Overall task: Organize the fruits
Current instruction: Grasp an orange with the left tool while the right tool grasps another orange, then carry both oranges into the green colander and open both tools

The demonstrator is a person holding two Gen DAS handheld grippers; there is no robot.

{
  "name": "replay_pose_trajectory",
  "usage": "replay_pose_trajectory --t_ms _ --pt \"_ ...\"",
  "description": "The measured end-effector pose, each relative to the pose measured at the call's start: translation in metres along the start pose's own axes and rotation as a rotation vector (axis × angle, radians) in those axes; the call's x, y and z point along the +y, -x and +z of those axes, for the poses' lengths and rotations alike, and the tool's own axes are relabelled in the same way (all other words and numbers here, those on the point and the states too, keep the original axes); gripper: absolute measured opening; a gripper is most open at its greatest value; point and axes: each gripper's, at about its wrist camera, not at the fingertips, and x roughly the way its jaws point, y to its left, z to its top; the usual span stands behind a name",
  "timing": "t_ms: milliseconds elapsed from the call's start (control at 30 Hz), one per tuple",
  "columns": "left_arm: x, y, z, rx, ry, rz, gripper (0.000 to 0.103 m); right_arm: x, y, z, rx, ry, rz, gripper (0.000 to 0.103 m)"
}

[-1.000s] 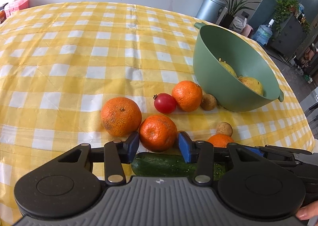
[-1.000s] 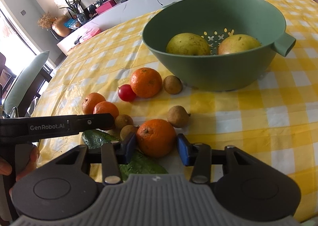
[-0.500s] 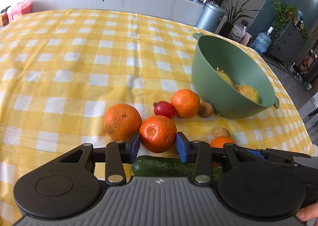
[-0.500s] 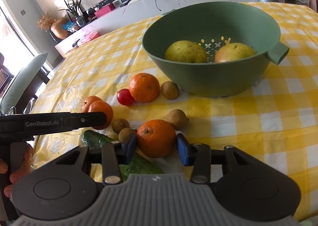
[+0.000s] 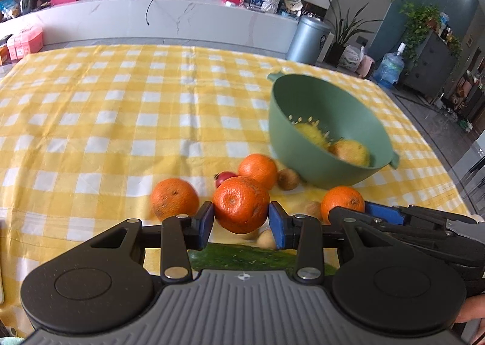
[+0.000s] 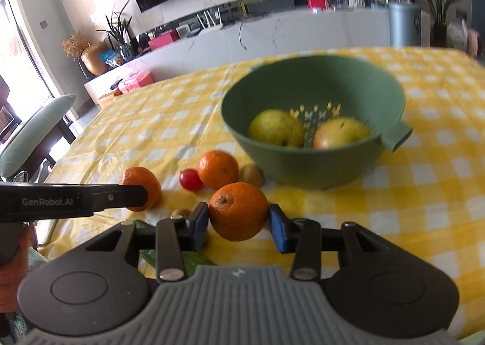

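My left gripper (image 5: 241, 220) is shut on an orange (image 5: 241, 204) and holds it above the yellow checked tablecloth. My right gripper (image 6: 239, 222) is shut on another orange (image 6: 238, 211), also lifted; that orange shows in the left wrist view (image 5: 342, 204) too. The green colander bowl (image 6: 315, 163) stands ahead with two yellow-green apples (image 6: 277, 128) inside. On the cloth lie two more oranges (image 5: 174, 197) (image 5: 257, 167), a red tomato (image 6: 190, 179), several small brown kiwis (image 5: 288, 178) and a cucumber (image 5: 242, 257).
The table's right edge (image 5: 439, 163) drops to the floor. A green cushioned chair (image 6: 33, 135) stands at the table's left side. A white counter (image 5: 151, 17) runs behind the table.
Both grippers closed on their oranges and lifted them off the cloth. Both views have risen and tipped up; the bowl now sits farther below.
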Motion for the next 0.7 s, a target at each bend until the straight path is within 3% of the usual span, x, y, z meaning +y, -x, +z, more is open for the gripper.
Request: replay_pose_trajectory --t_ms 367,700 --pt "-0.037 0.016 0.023 -0.058 -0.033 -0.058 0.044 0.001 0.037 0.029 -0.147 0.17 -0.084 0.04" --pt "-0.069 -0.001 0.056 -0.081 -0.077 -0.072 0.044 -0.018 0.032 0.066 -0.21 0.262 -0.187 0.04"
